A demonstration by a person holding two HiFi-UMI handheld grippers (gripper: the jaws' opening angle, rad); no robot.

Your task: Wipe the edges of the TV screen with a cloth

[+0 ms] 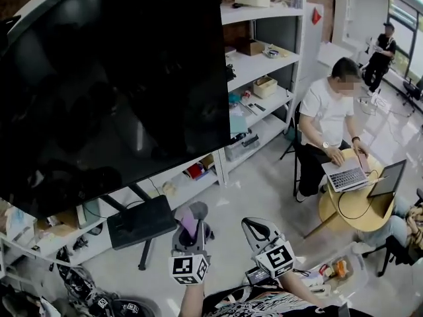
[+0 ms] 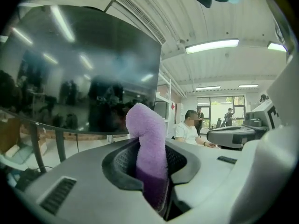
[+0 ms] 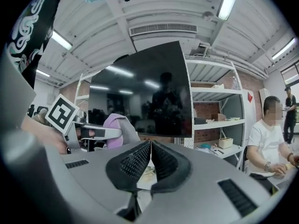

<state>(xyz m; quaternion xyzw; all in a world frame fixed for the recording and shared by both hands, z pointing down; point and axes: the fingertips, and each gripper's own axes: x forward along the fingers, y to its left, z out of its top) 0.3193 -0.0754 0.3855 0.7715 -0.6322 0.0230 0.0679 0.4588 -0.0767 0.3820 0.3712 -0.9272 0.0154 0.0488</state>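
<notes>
Currently underway: the approach, by my reading; the purple cloth [image 2: 148, 139] is hanging clear of the TV screen [image 1: 112, 78], which is looming above and ahead of both grippers.
Left gripper [image 2: 149, 158]: its fingers are clenching the cloth, with a fold poking up past the tips.
Right gripper [image 3: 150, 155]: its fingers are pressing together on nothing, hovering just beside the left one.
Next move: likely calling for raising the cloth to the screen's lower border and laying the fold against it before sliding along.

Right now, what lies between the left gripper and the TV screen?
Nothing: in the left gripper view, only air separates the left gripper, holding the purple cloth, from the TV screen.
</notes>
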